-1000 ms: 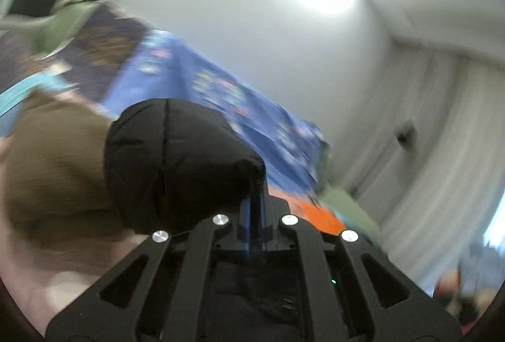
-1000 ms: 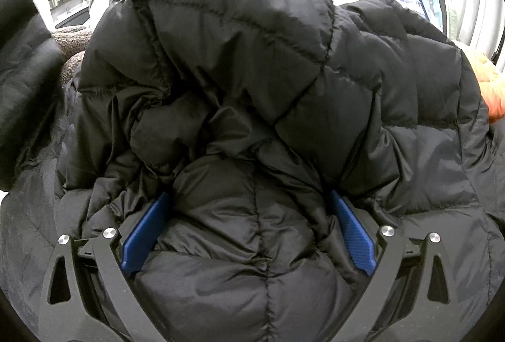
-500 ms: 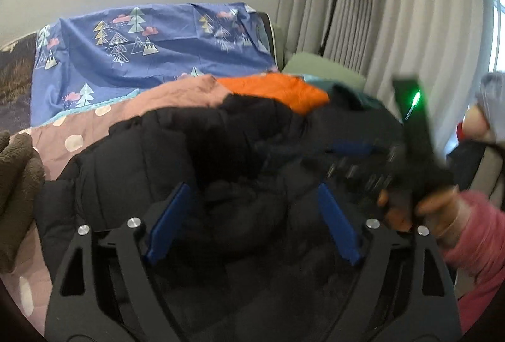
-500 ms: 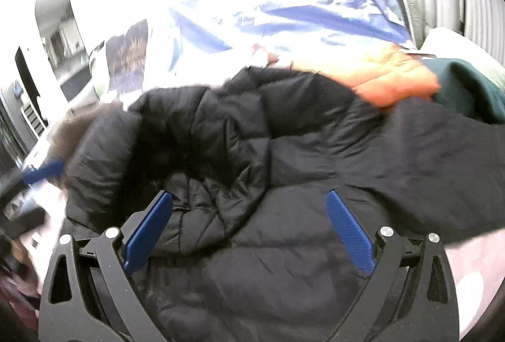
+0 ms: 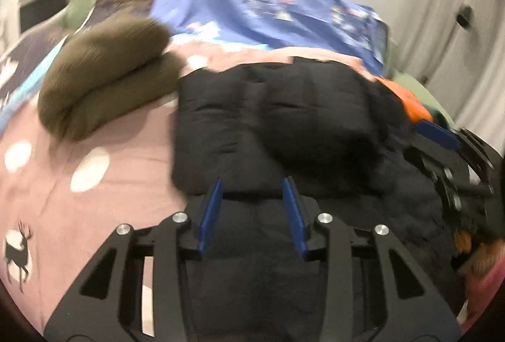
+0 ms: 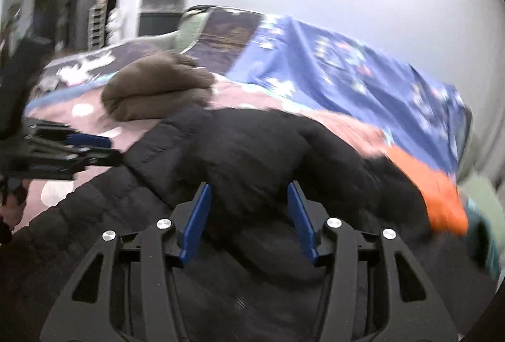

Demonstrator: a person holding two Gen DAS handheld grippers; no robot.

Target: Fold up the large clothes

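A black puffer jacket lies spread on the pink dotted bedspread. My left gripper points down at the jacket's near edge. Its jaws are closing, the hem lies between the blue fingers, and no firm pinch shows. My right gripper sits over a raised fold of the jacket. Its jaws are closing too, with the fold between them. Each gripper shows in the other's view: the right gripper at the far right, the left gripper at the far left. Both views are motion-blurred.
A folded brown garment lies left of the jacket. An orange garment lies at its right end. A blue patterned sheet covers the headboard behind. A person's hand and pink sleeve show at the right edge.
The left gripper let go of the raised piece of jacket, opened wide, then dropped to the jacket's near edge with narrower jaws. The right gripper's wide jaws have narrowed and its view has swung left.
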